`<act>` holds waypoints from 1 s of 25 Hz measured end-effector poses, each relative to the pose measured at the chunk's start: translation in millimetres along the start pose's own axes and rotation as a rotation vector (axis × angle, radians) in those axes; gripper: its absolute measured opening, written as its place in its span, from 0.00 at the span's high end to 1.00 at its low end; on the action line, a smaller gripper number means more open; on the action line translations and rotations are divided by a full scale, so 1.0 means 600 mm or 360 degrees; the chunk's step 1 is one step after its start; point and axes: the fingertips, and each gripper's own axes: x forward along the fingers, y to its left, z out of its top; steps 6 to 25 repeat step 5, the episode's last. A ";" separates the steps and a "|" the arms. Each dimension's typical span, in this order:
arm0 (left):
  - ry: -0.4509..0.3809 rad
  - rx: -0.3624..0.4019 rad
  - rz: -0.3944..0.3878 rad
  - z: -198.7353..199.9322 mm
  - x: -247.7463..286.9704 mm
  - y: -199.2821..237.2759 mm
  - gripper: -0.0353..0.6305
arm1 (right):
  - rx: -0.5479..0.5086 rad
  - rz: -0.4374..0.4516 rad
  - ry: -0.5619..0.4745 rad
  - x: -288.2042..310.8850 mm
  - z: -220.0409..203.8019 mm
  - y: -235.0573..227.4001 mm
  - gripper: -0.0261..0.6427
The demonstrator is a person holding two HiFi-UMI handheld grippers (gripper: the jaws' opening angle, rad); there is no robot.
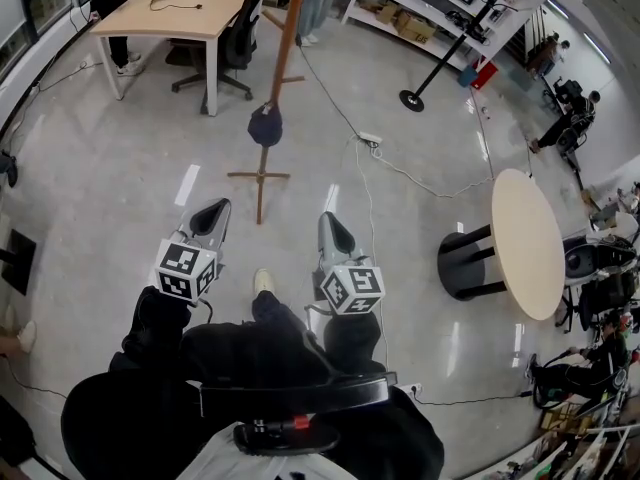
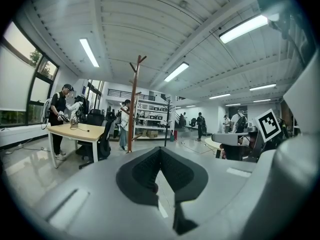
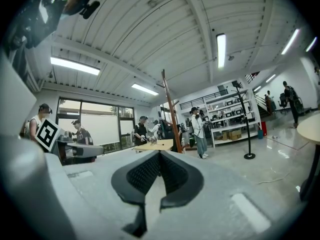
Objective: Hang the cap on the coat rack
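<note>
Hanging on the wooden coat rack [image 1: 287, 56], the dark cap [image 1: 265, 126] sits against the pole partway down, above the crossed feet on the polished floor. I can't make out which peg carries it from this steep angle.

I've got the left gripper [image 1: 213, 211] held out level toward the rack, well short of it, jaws pressed together with nothing between them. The right gripper [image 1: 332, 225] sits just beside it, also pointing at the rack, pads closed and empty too.

A white cable [image 1: 400, 173] trails over the floor past the rack's base to a power strip [image 1: 370, 140]. Beyond the rack stands a light wooden desk [image 1: 180, 8] with a black office chair [image 1: 235, 38] pulled up. Off to my right there's a round table [image 1: 528, 243] on a dark pedestal.
</note>
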 end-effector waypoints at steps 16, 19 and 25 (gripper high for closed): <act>0.0010 0.0001 -0.0005 -0.003 0.000 0.003 0.94 | 0.0006 0.0004 0.0009 0.002 -0.006 0.005 0.96; 0.0010 0.0001 -0.0005 -0.003 0.000 0.003 0.94 | 0.0006 0.0004 0.0009 0.002 -0.006 0.005 0.96; 0.0010 0.0001 -0.0005 -0.003 0.000 0.003 0.94 | 0.0006 0.0004 0.0009 0.002 -0.006 0.005 0.96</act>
